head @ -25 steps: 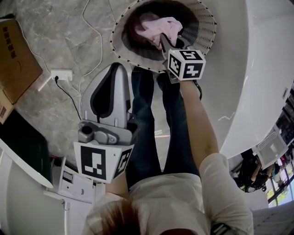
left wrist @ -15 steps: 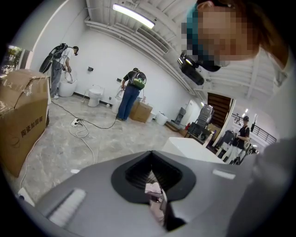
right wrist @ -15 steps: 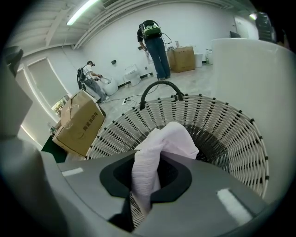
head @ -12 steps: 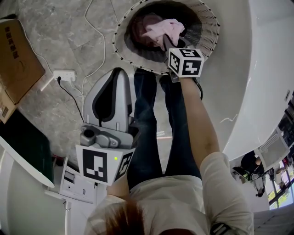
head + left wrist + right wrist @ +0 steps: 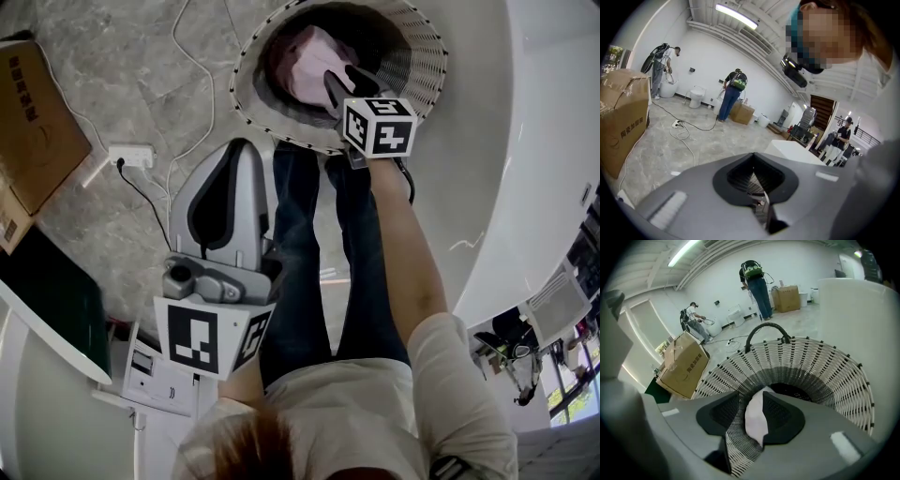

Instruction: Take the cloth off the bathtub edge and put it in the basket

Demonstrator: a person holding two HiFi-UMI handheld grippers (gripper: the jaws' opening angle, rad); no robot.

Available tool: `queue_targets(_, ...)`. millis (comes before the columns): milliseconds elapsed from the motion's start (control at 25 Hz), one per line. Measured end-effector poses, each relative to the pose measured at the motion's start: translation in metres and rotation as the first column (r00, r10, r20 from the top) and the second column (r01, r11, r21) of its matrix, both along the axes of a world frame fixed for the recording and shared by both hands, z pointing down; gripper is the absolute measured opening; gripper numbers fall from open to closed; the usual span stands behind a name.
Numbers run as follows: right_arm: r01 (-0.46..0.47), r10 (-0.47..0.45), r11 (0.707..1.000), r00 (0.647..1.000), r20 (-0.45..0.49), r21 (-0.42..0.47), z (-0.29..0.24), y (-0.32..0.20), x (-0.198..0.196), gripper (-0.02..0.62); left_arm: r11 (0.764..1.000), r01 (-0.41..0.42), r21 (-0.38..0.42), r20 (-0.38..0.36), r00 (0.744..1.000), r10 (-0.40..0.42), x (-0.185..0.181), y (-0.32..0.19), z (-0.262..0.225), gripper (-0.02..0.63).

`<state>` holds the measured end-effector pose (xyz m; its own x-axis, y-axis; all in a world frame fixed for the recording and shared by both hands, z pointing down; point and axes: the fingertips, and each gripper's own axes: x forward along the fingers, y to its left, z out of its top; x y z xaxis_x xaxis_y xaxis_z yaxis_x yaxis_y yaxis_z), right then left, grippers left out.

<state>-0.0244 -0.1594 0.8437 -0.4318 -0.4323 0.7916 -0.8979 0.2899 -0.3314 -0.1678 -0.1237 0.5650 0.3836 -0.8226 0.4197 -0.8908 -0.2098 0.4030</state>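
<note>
Pink cloth lies inside the wicker basket, down at the bottom, off the bathtub edge. Right gripper hangs over the basket's near rim, jaws apart and just been opening, cloth seen in the gap below them, not pinched. Left gripper sits near the person's legs over the floor, jaws together on nothing.

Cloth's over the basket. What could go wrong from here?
The right claw has just been opening, yet the cloth shows between its jaws: it may cling and get lifted back out. The claw hangs in the basket's mouth, so a careless pull might catch the rim and tip it.
</note>
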Motion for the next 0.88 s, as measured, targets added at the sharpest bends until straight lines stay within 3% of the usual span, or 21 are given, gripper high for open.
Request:
queue_targets(560, 0.024, -0.024, 0.995, 1.000, -0.006, 0.093, -0.029, -0.012, 0.007, 0.126, 1.000, -0.010, 0.029, -0.002, 1.000, 0.010, 0.008, -0.005, -0.015, 0.048)
queue_targets(720, 0.014, -0.010, 0.996, 0.999, -0.037, 0.092, -0.031, -0.011, 0.017, 0.035, 0.999, -0.011, 0.036, 0.000, 1.000, 0.011, 0.012, -0.005, -0.019, 0.048)
queue_targets(880, 0.002, 0.001, 0.995, 1.000, -0.028, 0.103, -0.039, -0.012, 0.023, 0.034, 0.999, -0.012, 0.043, -0.003, 1.000, 0.012, 0.016, -0.004, -0.023, 0.048)
